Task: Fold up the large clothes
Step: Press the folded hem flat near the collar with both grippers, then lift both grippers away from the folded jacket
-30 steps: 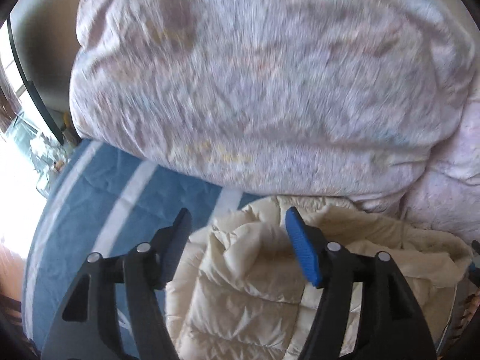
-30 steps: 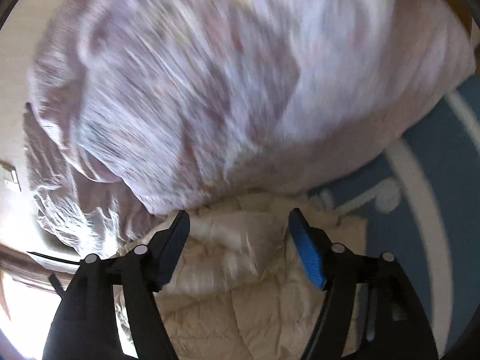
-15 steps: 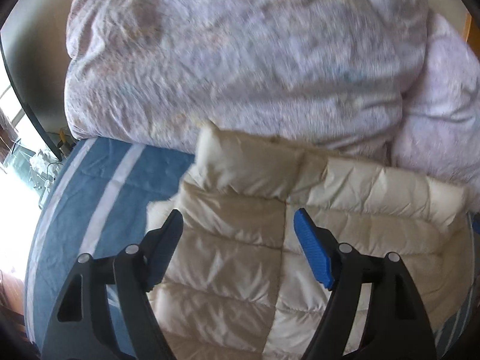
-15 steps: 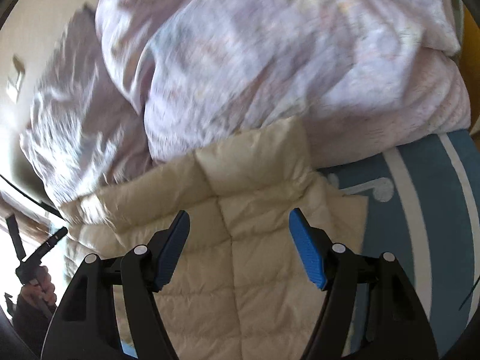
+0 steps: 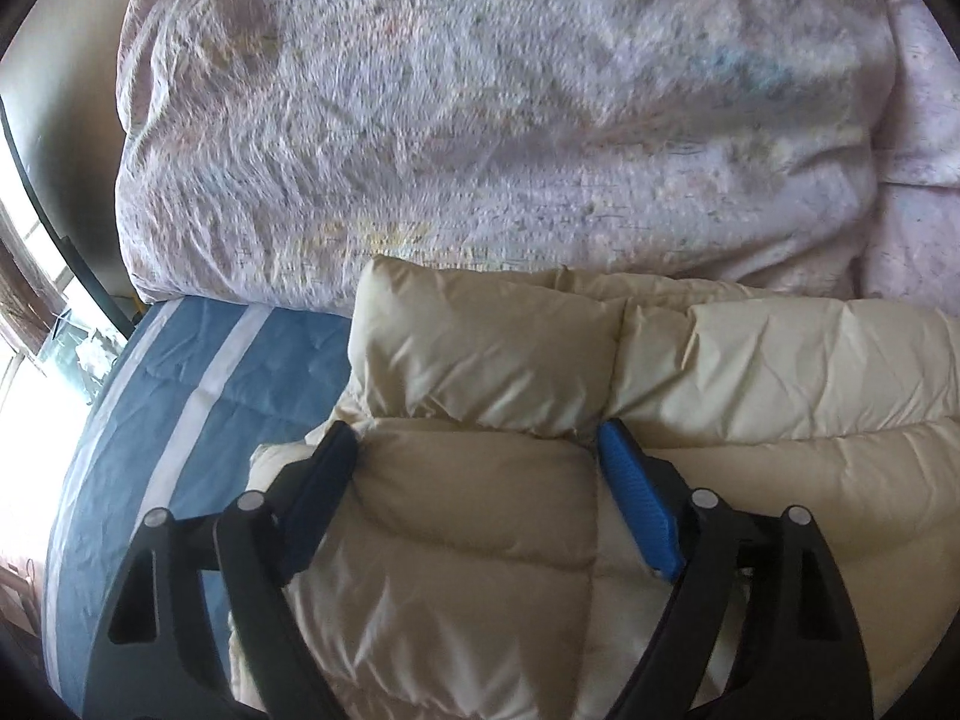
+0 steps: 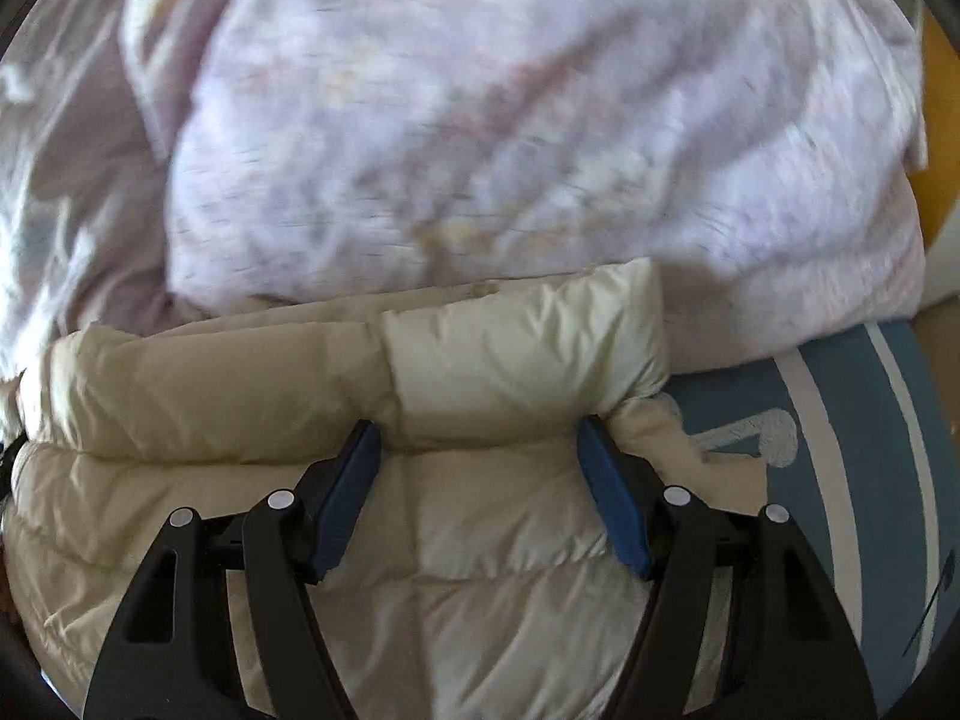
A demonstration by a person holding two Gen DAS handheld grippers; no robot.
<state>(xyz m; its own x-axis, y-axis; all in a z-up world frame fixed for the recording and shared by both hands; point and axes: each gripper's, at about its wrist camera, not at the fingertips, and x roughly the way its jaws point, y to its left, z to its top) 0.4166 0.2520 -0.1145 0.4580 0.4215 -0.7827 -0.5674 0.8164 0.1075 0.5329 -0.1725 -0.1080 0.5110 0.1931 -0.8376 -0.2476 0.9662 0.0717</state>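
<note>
No readable text or labels

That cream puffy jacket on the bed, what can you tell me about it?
The cream down jacket is quilted in broad padded panels of smooth, slightly shiny fabric, creased and puffy. It lies spread on the blue striped bedsheet, its far edge against the pale pink duvet. The left gripper, jaws opening, and the right gripper each straddle a padded panel without visibly squeezing it.
</note>
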